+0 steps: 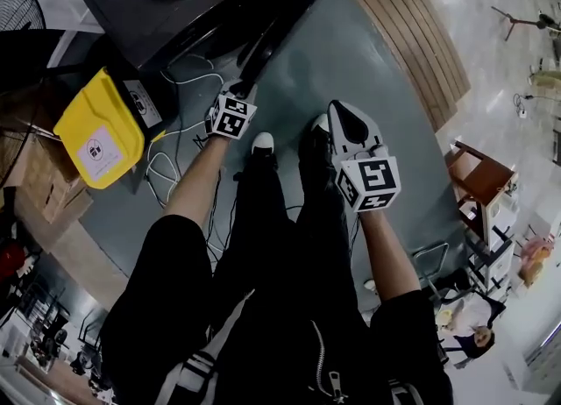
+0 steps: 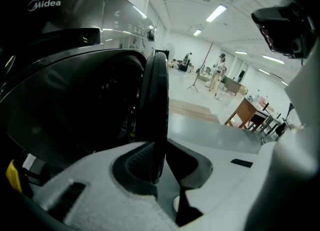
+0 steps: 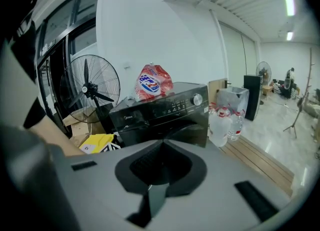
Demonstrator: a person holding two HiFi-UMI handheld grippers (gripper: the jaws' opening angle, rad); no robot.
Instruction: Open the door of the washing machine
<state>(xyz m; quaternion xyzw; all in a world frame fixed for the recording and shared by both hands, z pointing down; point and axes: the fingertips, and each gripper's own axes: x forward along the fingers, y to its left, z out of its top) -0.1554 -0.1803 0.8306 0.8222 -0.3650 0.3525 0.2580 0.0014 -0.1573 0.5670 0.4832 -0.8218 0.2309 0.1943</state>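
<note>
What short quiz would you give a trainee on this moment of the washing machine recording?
1. Choose one: what stands between the jaws of the left gripper? A: the edge of the door. B: a towel. C: a laundry basket.
2. True or false: the right gripper also clamps the door.
3. In a few words: what lies on top of the washing machine?
Key: 1 A. 2 False: it is shut on nothing, away from the machine. 3 A red and white bag.
</note>
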